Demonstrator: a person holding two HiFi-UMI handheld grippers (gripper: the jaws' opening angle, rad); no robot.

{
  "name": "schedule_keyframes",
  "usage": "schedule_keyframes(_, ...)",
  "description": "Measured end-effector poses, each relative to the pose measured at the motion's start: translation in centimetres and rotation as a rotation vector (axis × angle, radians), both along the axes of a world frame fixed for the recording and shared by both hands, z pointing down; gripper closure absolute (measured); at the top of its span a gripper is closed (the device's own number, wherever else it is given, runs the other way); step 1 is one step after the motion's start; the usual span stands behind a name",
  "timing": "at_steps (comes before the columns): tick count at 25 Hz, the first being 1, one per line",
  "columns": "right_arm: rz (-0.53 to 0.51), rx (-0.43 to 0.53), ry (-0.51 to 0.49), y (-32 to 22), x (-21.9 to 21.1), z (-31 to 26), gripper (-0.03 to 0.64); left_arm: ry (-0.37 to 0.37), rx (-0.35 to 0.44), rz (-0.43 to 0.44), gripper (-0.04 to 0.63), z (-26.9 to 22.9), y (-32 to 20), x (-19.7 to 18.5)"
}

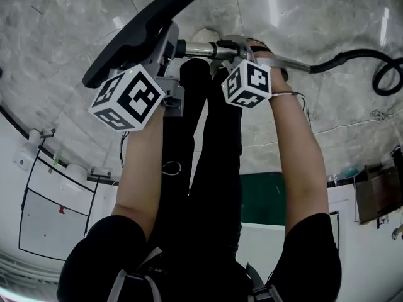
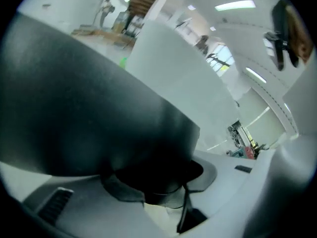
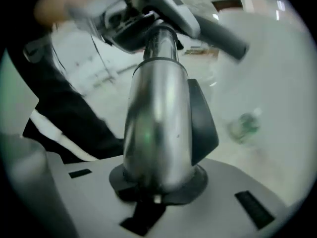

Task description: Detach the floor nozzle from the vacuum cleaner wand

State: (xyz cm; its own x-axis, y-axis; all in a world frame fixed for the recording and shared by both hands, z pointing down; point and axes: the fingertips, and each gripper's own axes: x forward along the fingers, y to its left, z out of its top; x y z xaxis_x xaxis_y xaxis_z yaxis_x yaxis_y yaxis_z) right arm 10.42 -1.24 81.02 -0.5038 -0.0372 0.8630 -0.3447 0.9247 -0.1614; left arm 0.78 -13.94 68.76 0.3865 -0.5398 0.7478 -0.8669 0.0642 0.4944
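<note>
The black floor nozzle is lifted off the floor, tilted, at the upper left of the head view. The silver wand runs from its neck to the right. My left gripper is closed on the nozzle's neck. Seen along the left gripper's jaws, the dark nozzle fills most of the picture and sits between the pads of the left gripper. My right gripper clamps the wand just right of the joint. In the right gripper view the wand rises straight out of the right gripper, with the nozzle end blurred at the top.
A black hose leads from the wand's far end and loops at the right edge. The person's black-trousered legs stand below the grippers on a marble floor. A white cabinet is at lower left. A greenish bottle lies on the floor.
</note>
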Motion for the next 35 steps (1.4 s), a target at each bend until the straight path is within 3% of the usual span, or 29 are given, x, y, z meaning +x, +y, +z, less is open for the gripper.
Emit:
schedule_keyframes(2, -0.103, -0.378, -0.156, 4.5, 0.7, -0.2, 0.548, -0.017, 0.179, 0.008, 0.413, -3.4, -3.2, -3.1)
schedule_keyframes(3, -0.088, -0.456, -0.159, 5.4, 2.2, 0.0, 0.548, -0.033, 0.228, 0.008, 0.413, -4.5, -4.8, -4.9)
schedule_keyframes(4, -0.042, -0.459, -0.131, 5.4, 4.0, 0.3, 0.548, -0.046, 0.238, 0.01, 0.413, -4.9, -5.8, -6.2)
schedule_keyframes(7, 0.066, -0.286, -0.056, 3.5, 7.0, 0.2, 0.546, 0.013, 0.166, 0.008, 0.413, -3.5, -5.4, -6.4)
schedule_keyframes(9, 0.056, -0.195, -0.041, 2.7, 7.1, -0.6, 0.546, 0.05, 0.133, 0.014, 0.413, -2.7, -4.0, -5.1)
schedule_keyframes(12, 0.057, -0.135, -0.016, 1.4, 7.1, -1.2, 0.548, 0.071, 0.122, 0.027, 0.413, -2.0, -2.8, -3.3)
schedule_keyframes(16, 0.124, -0.124, 0.0, 0.3, 7.4, -0.7, 0.548, 0.115, 0.095, -0.003, 0.413, -0.9, -2.3, -2.3)
schedule_keyframes(23, 0.106, -0.115, 0.039, 1.2, 6.4, 0.7, 0.546, 0.11, 0.061, 0.01, 0.413, 0.0, -2.2, -1.5)
schedule_keyframes(35, 0.118, -0.104, 0.001, 0.9, 5.7, 0.0, 0.546, 0.034, 0.047, 0.096, 0.413, 0.7, -1.4, 0.6)
